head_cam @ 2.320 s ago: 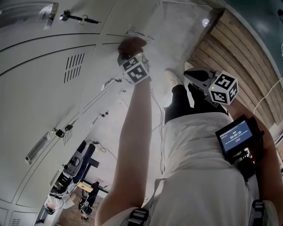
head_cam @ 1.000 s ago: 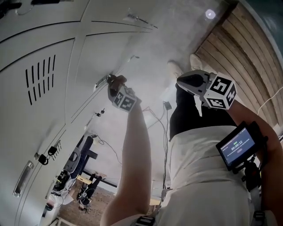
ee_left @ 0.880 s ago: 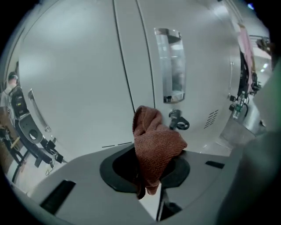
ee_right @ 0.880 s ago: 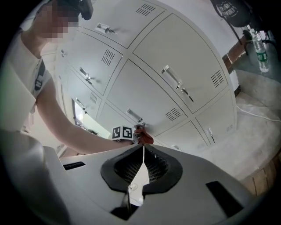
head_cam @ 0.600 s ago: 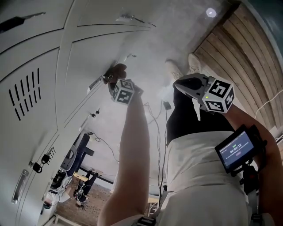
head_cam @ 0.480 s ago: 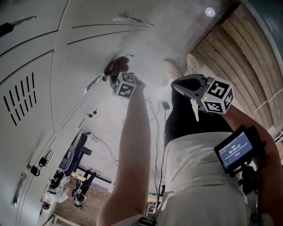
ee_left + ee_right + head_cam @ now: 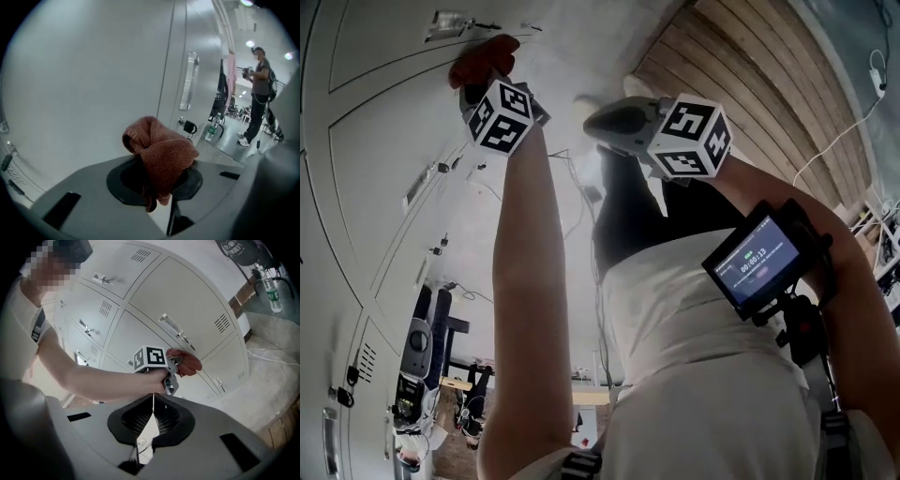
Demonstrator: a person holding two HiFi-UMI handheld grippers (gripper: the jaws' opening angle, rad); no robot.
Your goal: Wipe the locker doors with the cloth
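Left gripper [image 7: 155,182]: jaws clamped on the cloth [image 7: 159,152], a bunched red-brown wad that spills over and hides the tips. The wad sits right at a grey locker door [image 7: 84,79]; I can't confirm contact from this view. The right gripper view shows the cloth [image 7: 186,362] over the door face between two handles, with the left gripper [image 7: 171,372] just behind it. Right gripper [image 7: 153,411]: jaws pressed together with only a thin seam, nothing between them, held off the lockers in front of the torso [image 7: 694,375]. Every locker door in view is shut, so the contents are not visible. A long handle [image 7: 189,80] and a padlock [image 7: 189,126] sit on the next door over. Beyond that there is a bottle [image 7: 212,131] on the floor and a person [image 7: 257,96] standing well back. A screen [image 7: 757,263] is strapped on the right forearm. Versus 0.5 s ago, the head view has swung: the left gripper and cloth [image 7: 482,58] have gone from mid-frame to top left, just under a door handle [image 7: 450,21], and the plank floor [image 7: 750,66] now fills the upper right. The right gripper is still shut and idle, and the timer is up from :12 to :13.
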